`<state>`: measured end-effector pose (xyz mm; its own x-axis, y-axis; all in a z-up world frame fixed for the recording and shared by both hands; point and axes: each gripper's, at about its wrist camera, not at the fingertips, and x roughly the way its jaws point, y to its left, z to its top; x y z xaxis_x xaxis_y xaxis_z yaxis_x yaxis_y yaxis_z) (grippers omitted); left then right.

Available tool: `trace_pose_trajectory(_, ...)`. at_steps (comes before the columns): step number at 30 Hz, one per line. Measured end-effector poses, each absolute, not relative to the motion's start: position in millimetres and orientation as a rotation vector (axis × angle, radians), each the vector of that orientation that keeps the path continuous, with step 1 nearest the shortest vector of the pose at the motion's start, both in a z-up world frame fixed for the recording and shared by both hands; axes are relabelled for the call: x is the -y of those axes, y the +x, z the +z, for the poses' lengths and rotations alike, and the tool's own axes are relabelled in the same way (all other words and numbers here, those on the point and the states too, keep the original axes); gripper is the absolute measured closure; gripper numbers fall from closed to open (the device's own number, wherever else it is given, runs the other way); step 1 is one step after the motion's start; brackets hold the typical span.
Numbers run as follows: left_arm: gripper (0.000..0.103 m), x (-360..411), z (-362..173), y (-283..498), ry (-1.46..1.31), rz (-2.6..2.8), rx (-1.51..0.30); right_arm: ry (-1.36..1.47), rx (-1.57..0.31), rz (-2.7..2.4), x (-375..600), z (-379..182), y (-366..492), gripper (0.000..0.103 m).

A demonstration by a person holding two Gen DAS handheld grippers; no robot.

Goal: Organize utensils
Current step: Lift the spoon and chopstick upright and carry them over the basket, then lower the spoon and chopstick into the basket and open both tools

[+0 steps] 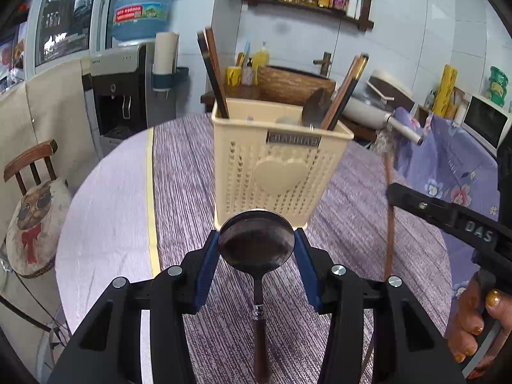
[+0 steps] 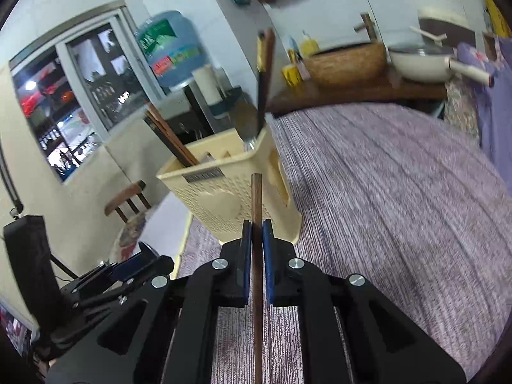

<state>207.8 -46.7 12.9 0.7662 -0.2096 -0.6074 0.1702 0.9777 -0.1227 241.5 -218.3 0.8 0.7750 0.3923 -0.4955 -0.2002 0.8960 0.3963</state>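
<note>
My left gripper [image 1: 256, 240] is shut on the bowl of a dark metal spoon [image 1: 256, 256]; its wooden handle points back toward the camera. Just ahead stands the cream plastic utensil holder [image 1: 278, 166] with a heart on its front. It holds dark chopsticks [image 1: 214, 73], more chopsticks [image 1: 345, 92] and another spoon [image 1: 315, 105]. My right gripper [image 2: 257, 227] is shut on a single brown chopstick [image 2: 256, 198], held upright in front of the holder [image 2: 224, 192]. In the left wrist view the right gripper [image 1: 395, 193] comes in from the right with that chopstick [image 1: 389, 233].
A purple striped cloth [image 1: 192, 176] covers the round table. A wooden chair with a cushion [image 1: 32, 217] stands at the left, a water dispenser [image 1: 118, 96] behind it. A white pan [image 1: 368, 108] and a microwave [image 1: 486, 121] sit at the back right. A person's hand [image 1: 476, 320] grips the right tool.
</note>
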Motion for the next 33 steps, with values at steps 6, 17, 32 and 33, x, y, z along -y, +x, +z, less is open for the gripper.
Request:
trace_pose_trajectory(6, 0.056, 42, 26, 205, -0.078, -0.23, -0.628, 0.324, -0.529, 0.39, 231, 30, 222, 0.095)
trace_pose_trajectory(17, 0.056, 42, 33, 205, -0.083, -0.241, -0.611, 0.256, -0.491, 0.415, 223, 46, 215, 0.095)
trace_pose_trajectory(32, 0.056, 30, 79, 210, -0.124, -0.335, -0.566, 0.226, -0.453, 0.472, 222, 80, 214, 0.095)
trace_pose_trajectory(33, 0.056, 28, 86, 211, -0.129, -0.34, -0.554, 0.224, -0.443, 0.478, 222, 87, 214, 0.095)
